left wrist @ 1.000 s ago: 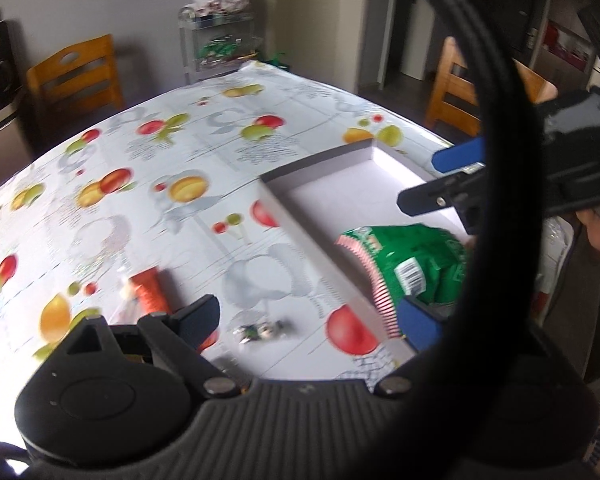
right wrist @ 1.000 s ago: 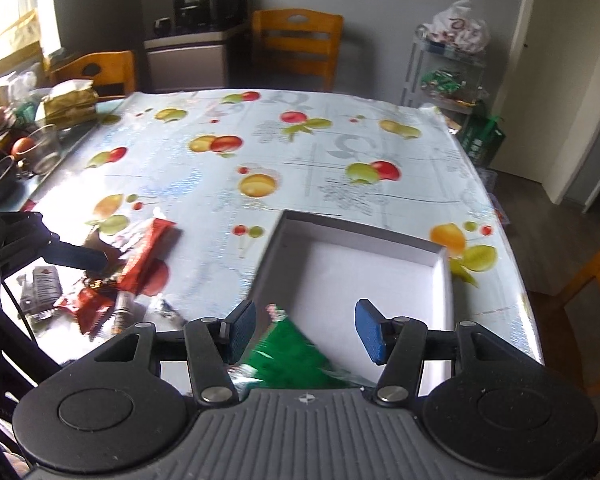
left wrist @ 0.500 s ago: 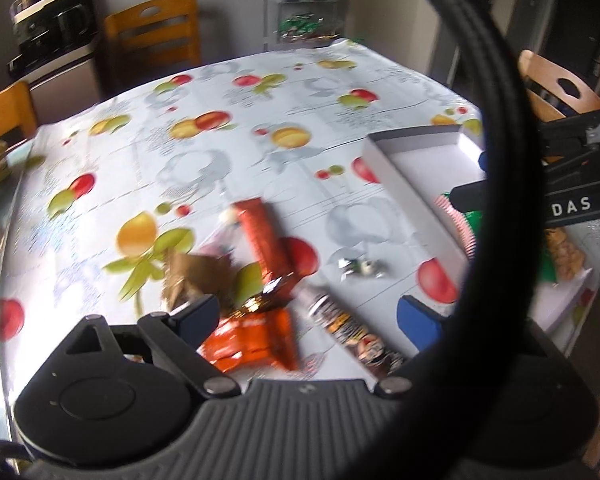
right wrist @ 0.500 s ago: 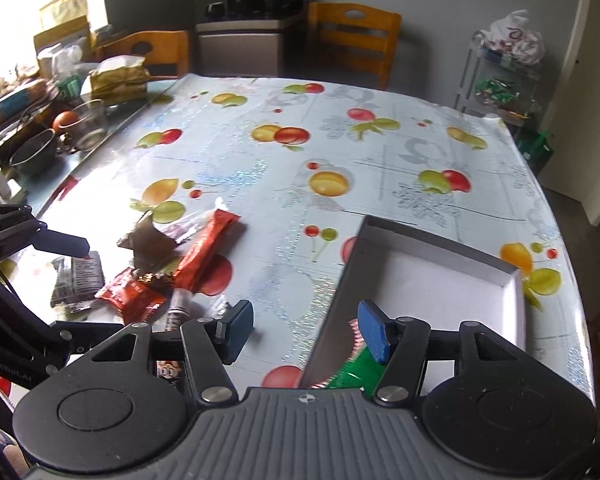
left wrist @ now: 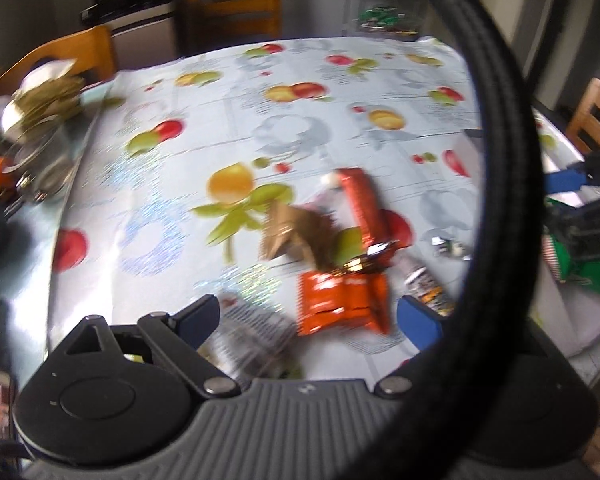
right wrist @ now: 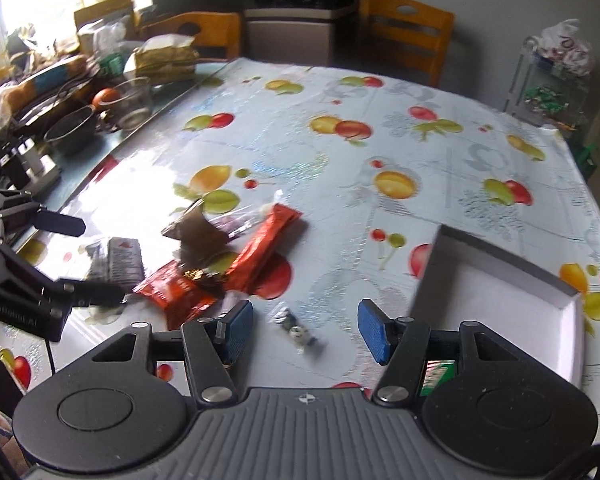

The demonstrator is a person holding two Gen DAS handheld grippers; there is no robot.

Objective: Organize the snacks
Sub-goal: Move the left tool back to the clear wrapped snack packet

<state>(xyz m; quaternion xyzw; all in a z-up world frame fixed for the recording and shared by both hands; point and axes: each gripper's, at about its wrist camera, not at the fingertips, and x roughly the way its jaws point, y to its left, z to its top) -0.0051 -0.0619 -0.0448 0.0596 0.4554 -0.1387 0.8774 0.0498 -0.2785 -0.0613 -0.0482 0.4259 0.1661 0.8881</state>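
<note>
Between the right claw's (right wrist: pixel 305 330) wide, empty jaws a small candy (right wrist: pixel 296 330) is lying on the counter (right wrist: pixel 300 140); the left claw (left wrist: pixel 308 322) is gaping over an orange packet (left wrist: pixel 340 300).

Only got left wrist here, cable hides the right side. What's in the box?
Observer: In the right wrist view the box is mostly bare white inside; a green bag shows at its near end.
Operator: Right tool holding anything?
Observer: No. The right tool is open with nothing gripped; a small candy lies on the tablecloth just ahead of it.
</note>
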